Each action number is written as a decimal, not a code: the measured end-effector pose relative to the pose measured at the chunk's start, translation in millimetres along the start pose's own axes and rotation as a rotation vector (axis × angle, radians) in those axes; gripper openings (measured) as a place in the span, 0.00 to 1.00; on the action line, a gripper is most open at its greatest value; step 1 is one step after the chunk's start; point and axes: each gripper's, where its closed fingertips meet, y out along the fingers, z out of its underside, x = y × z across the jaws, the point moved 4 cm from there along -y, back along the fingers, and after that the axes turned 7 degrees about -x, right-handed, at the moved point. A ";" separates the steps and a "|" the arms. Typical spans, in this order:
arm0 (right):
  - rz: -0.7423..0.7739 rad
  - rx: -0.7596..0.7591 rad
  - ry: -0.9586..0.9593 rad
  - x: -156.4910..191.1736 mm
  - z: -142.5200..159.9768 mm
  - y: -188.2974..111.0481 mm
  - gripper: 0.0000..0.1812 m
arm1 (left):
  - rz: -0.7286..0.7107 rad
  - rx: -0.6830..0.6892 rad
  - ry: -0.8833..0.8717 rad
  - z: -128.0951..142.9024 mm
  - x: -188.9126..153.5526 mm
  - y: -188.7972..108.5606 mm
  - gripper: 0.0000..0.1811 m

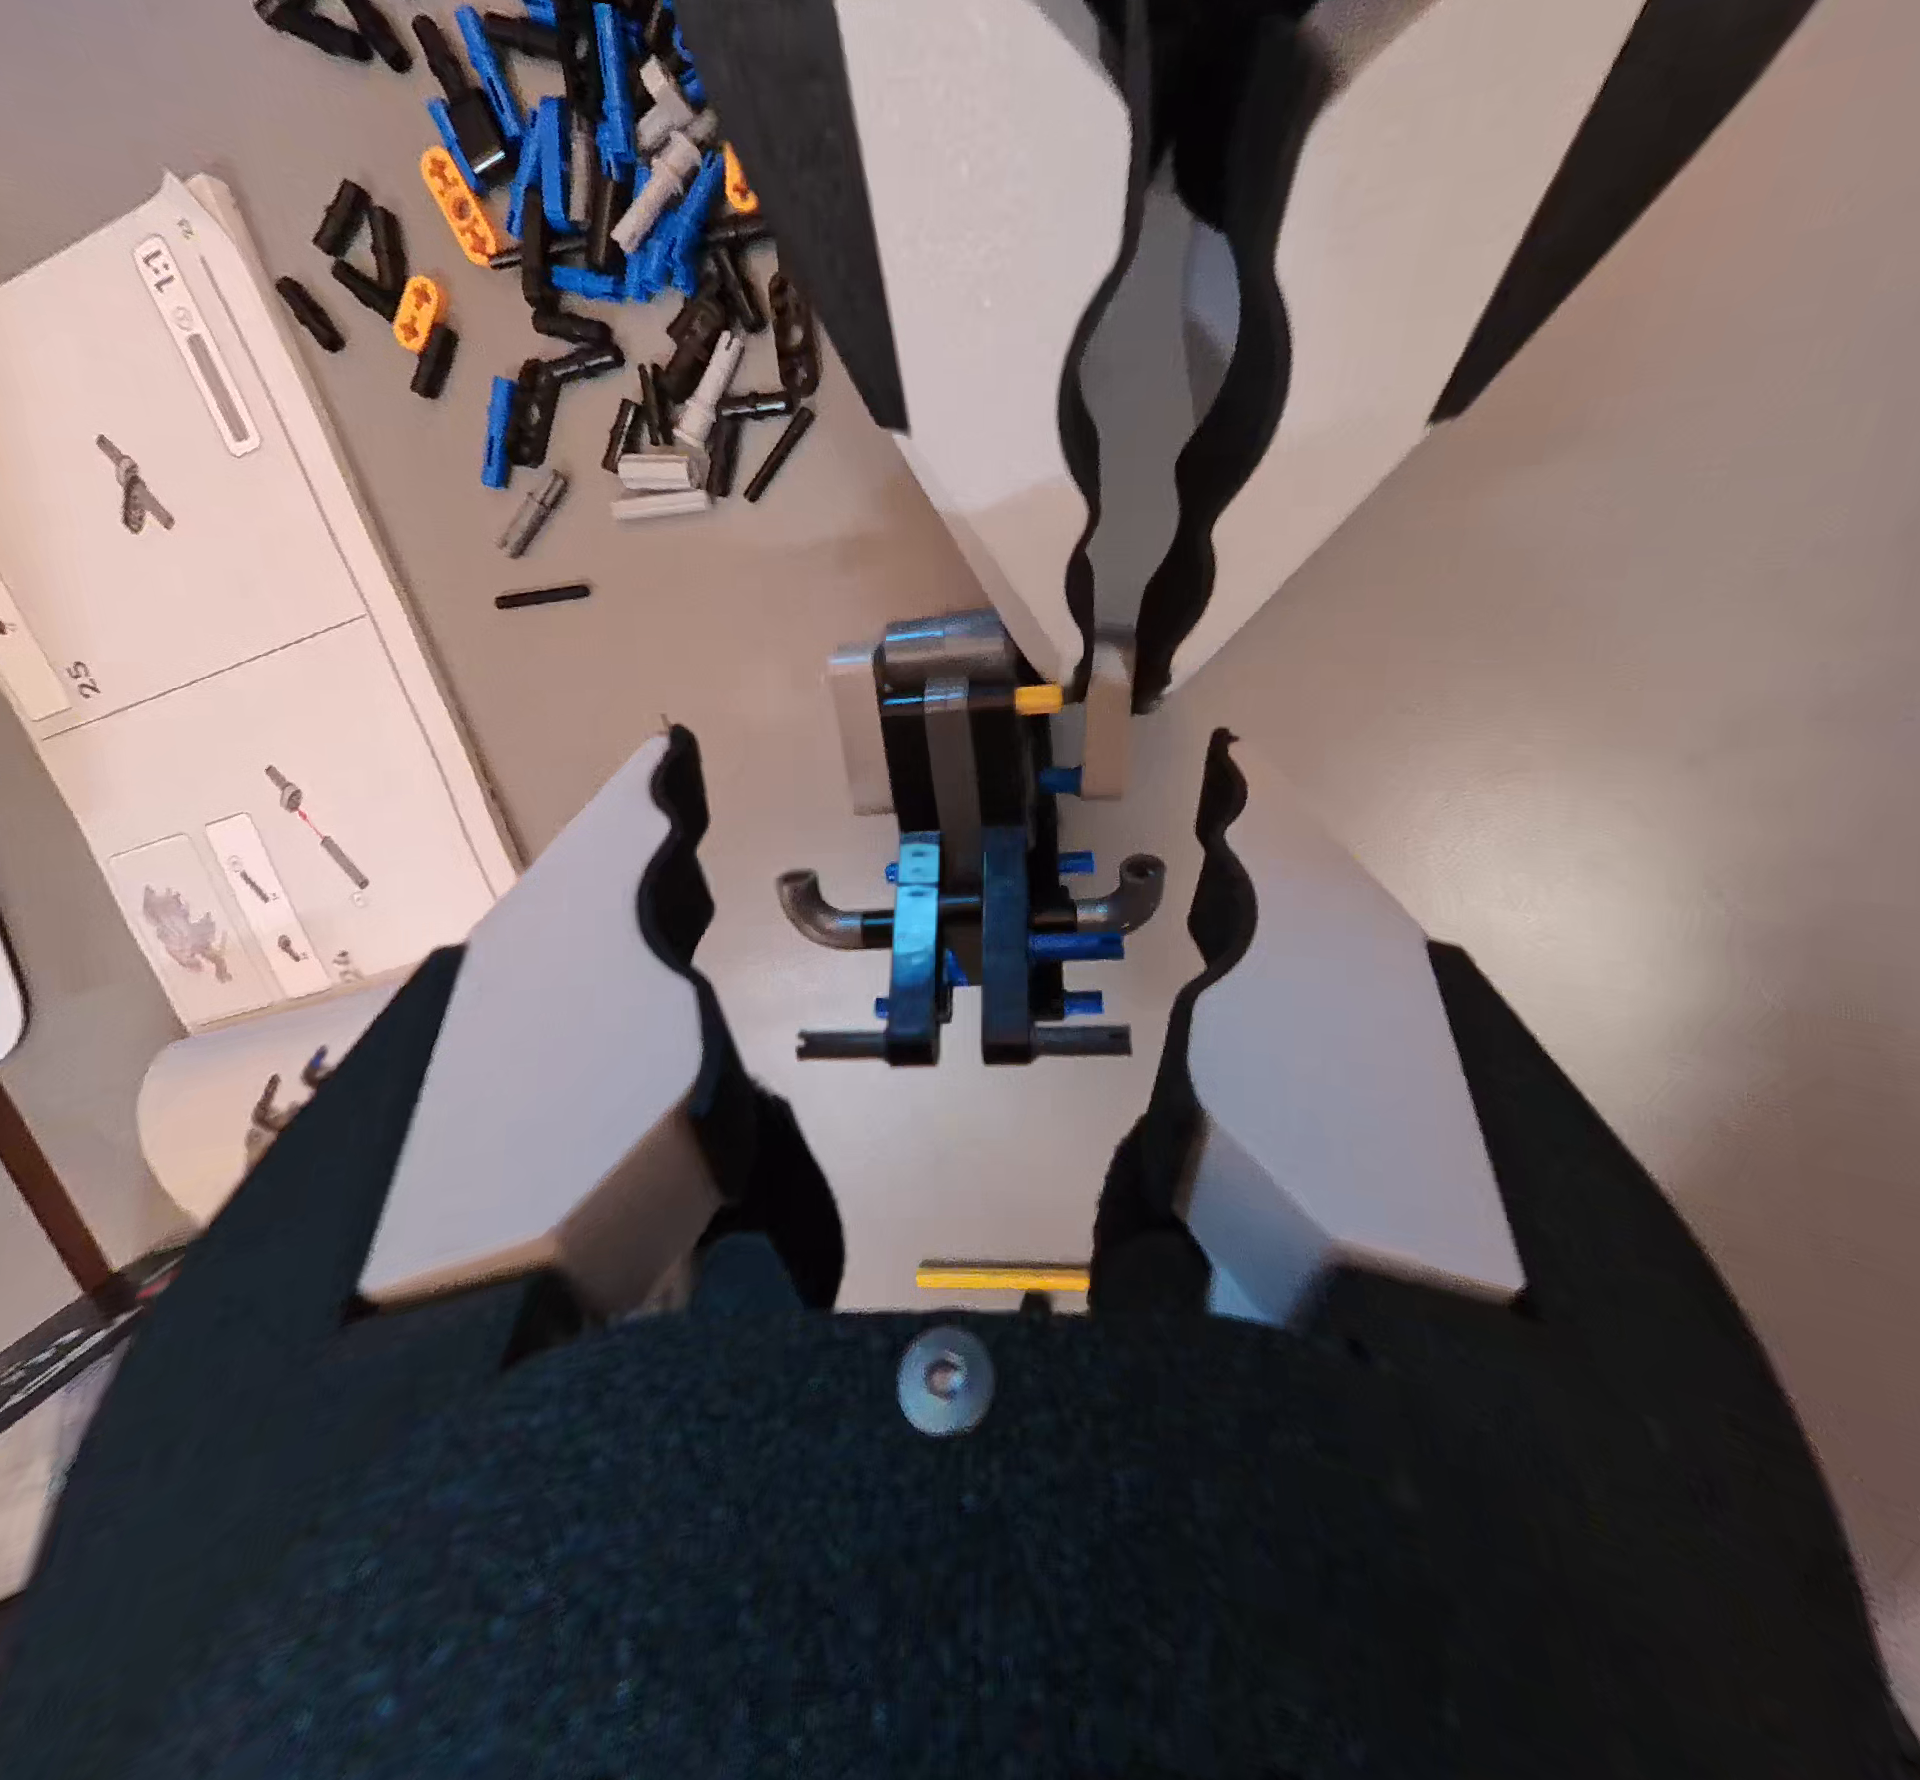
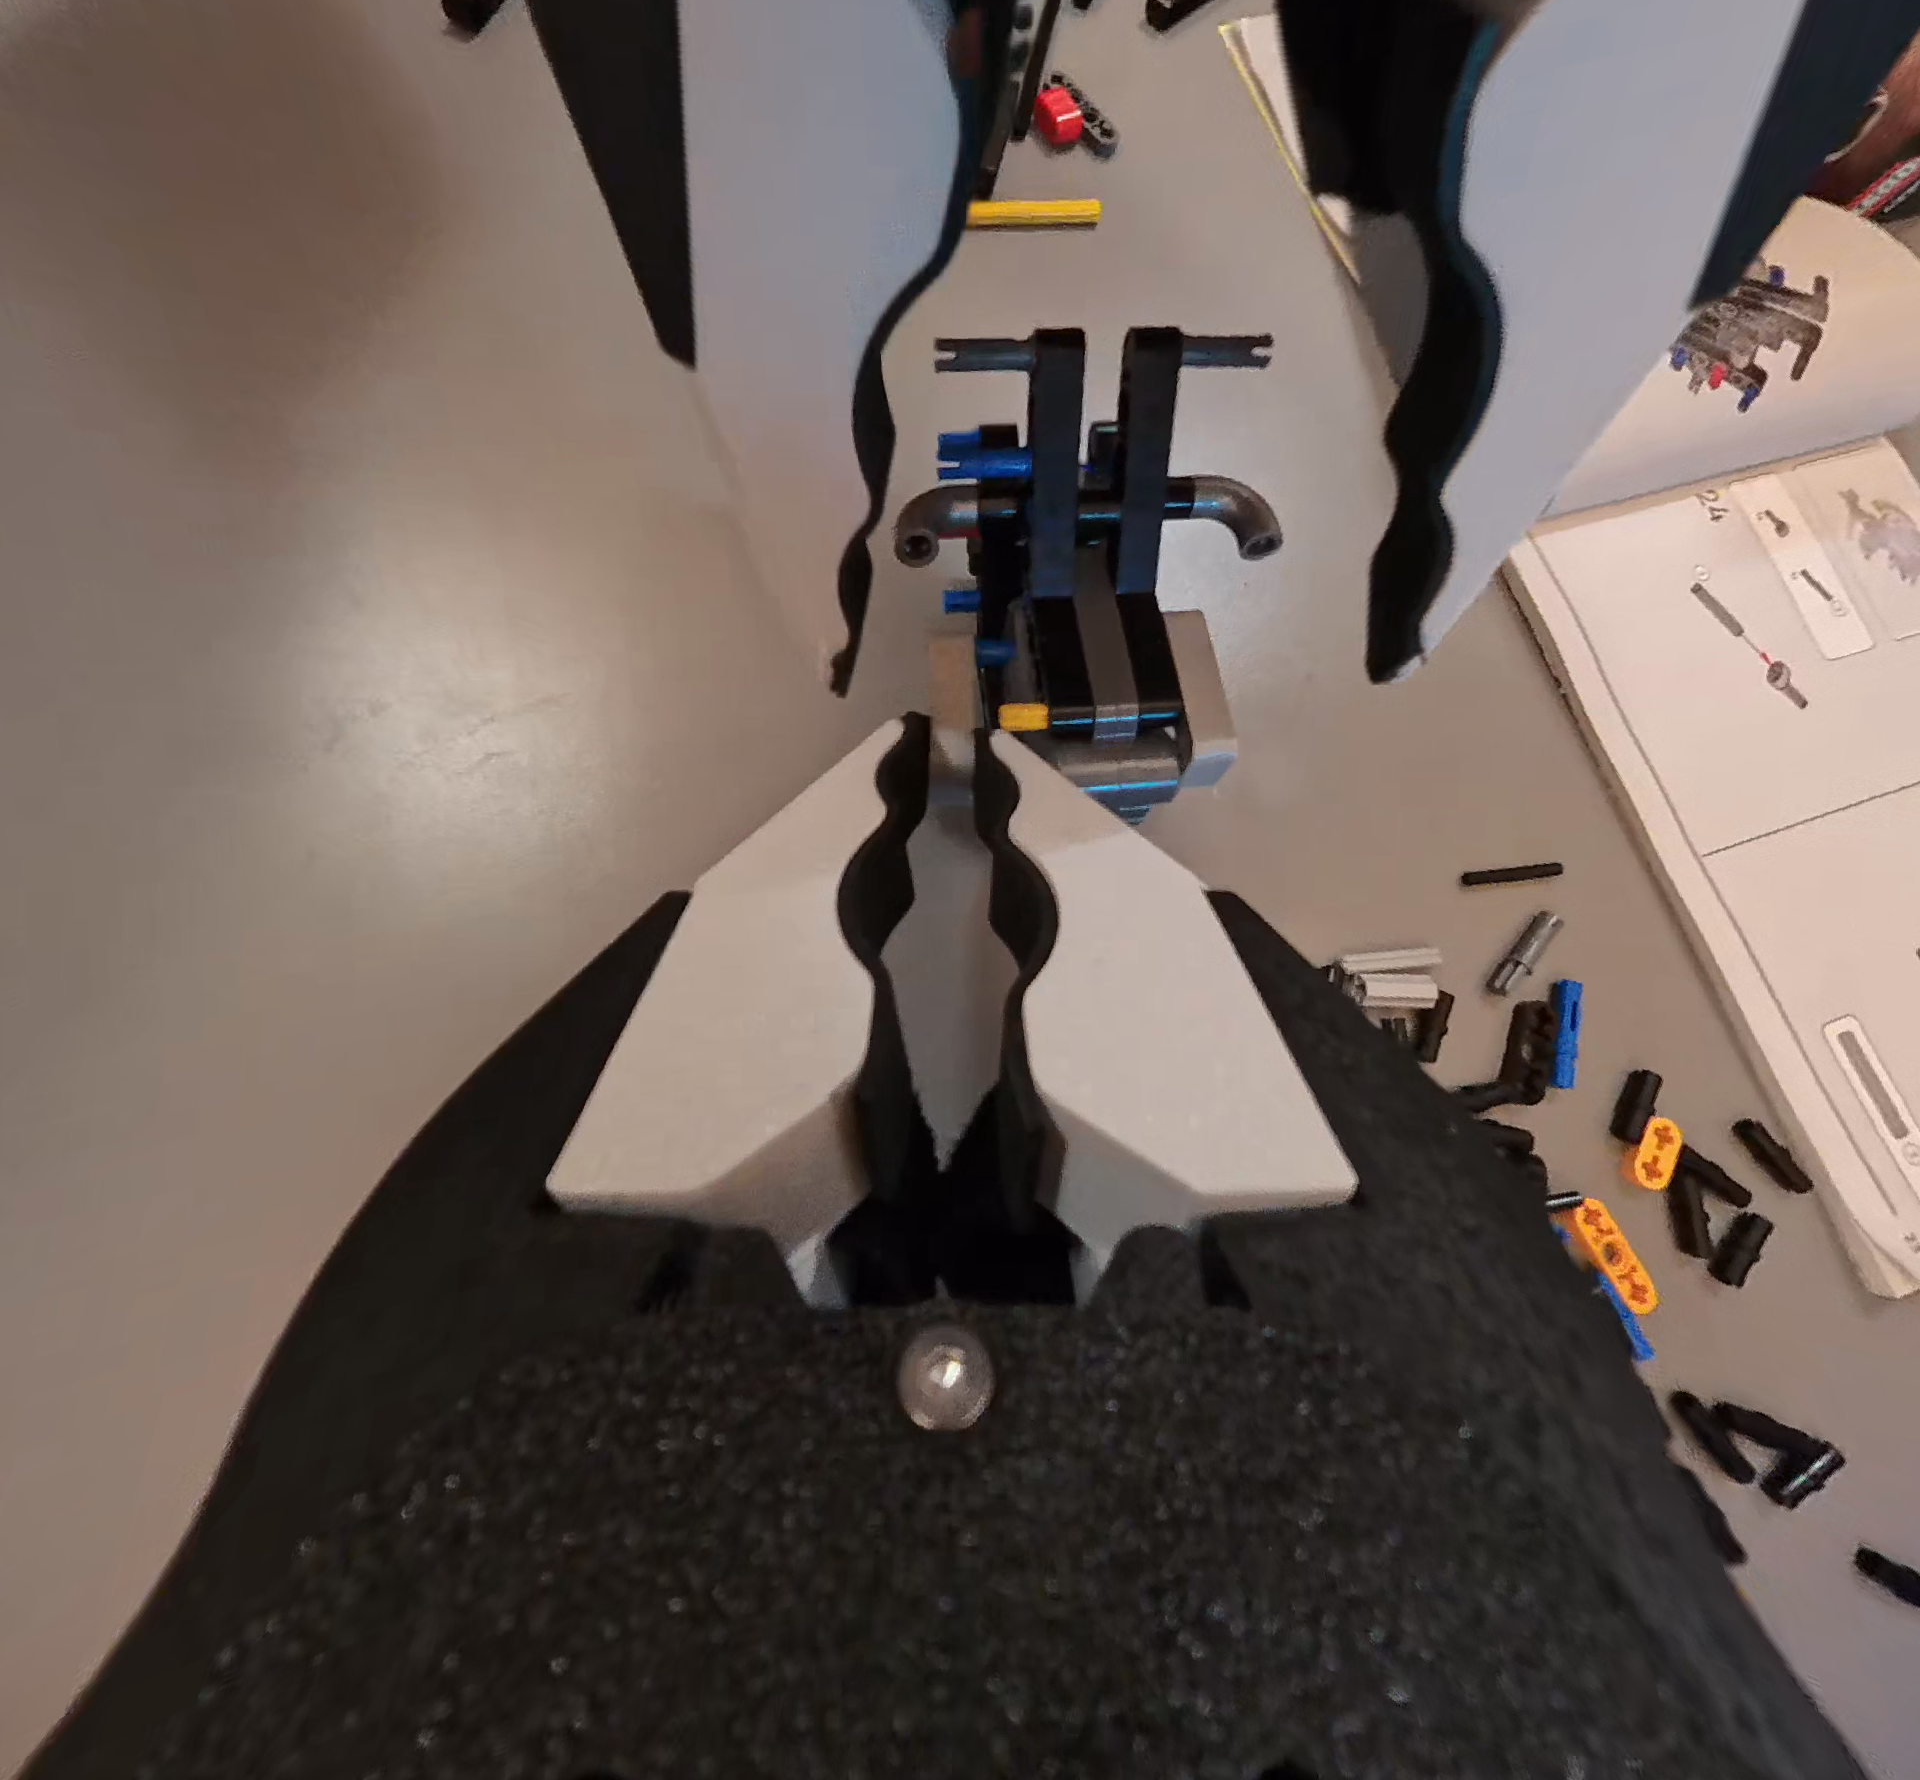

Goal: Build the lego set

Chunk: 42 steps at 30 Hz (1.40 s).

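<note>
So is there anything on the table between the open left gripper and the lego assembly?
Nothing visible. The left gripper is open, its fingers either side of the lego assembly, with only bare table between.

Glossy plastic lego assembly [image 1: 977,857], matt smooth table [image 1: 1558,691] (faint sheen), paper instruction booklet [image 1: 208,639]

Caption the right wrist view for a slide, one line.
Right gripper nearly closed at the grey end of the partly built lego model; the open left gripper faces it across the table.
</note>
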 end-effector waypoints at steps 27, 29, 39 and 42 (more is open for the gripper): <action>0.059 -0.038 -0.013 -2.0 -0.5 -1.8 0.04 | 0.128 0.066 -0.059 5.5 -1.6 12.5 0.32; 0.080 -0.031 -0.035 -2.6 -0.1 -2.3 0.04 | 0.123 0.069 -0.064 5.9 -0.7 12.0 0.32; 0.065 -0.031 -0.018 -3.8 -1.5 -6.6 0.04 | 0.111 0.044 -0.065 -2.2 1.4 5.8 0.31; 0.078 -0.027 -0.041 -5.1 -0.6 -5.9 0.04 | 0.119 0.054 -0.077 -0.6 1.5 6.9 0.31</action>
